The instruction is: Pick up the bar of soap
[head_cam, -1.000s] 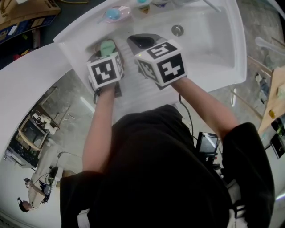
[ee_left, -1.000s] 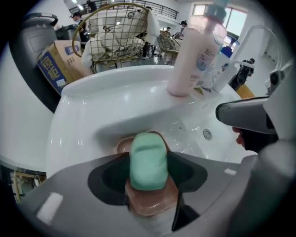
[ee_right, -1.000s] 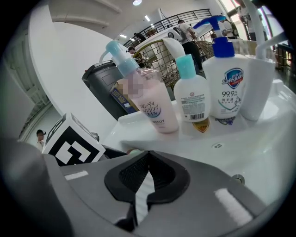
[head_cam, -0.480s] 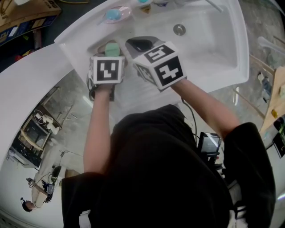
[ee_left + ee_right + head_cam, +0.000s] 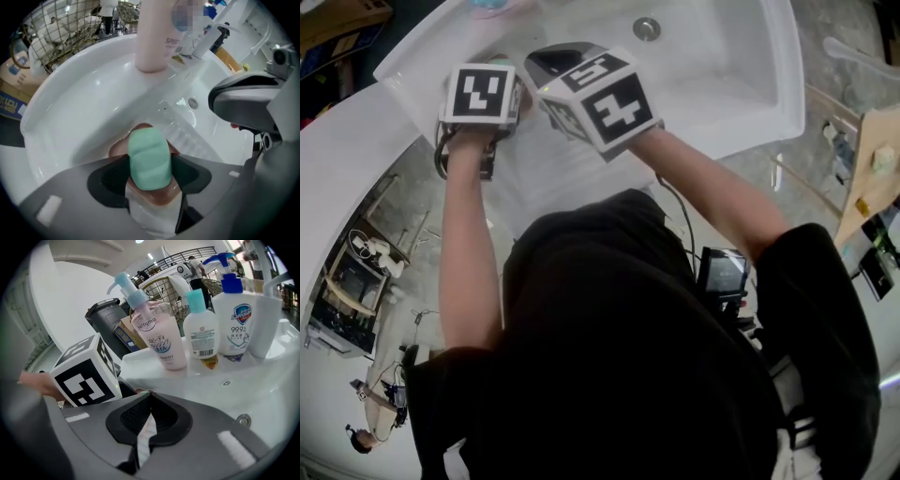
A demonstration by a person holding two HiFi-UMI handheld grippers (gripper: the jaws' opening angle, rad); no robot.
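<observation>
White sink point(image 5: 750, 103) fills the ground under both tools, and the coming move turns on what lies straight beneath the left gripper point(image 5: 150, 161). That tool points down into the basin. Its jaws have just been opening and now stand wide, with the green bar of soap point(image 5: 149, 152) directly between them. The bar rests on a brownish soap dish point(image 5: 118, 149), which shows past the jaw tips on the far side and again under the bar on the near side.

Seen along the jaws, the soap's long axis runs from the near side of the gripper to the far side, square to the line on which the jaws close. So the two pads face its long flanks and would close across its short width, which I judge the better bite on a rounded, likely slippery bar. Each pad sits just beside a flank. I read no squeeze yet, though the gaps are too thin to rule out a light touch.

The right gripper point(image 5: 146, 418) hangs just to the right of the left one, angled towards the pump bottles point(image 5: 159, 341) on the sink's back ledge. Its jaws are closed together on nothing. The soap lies off to its left and below it, so the left gripper is plainly the nearer.

By my reading the approach is done; what remains is to close on the flanks, low enough to clear the curved top yet short of the dish, then lift
</observation>
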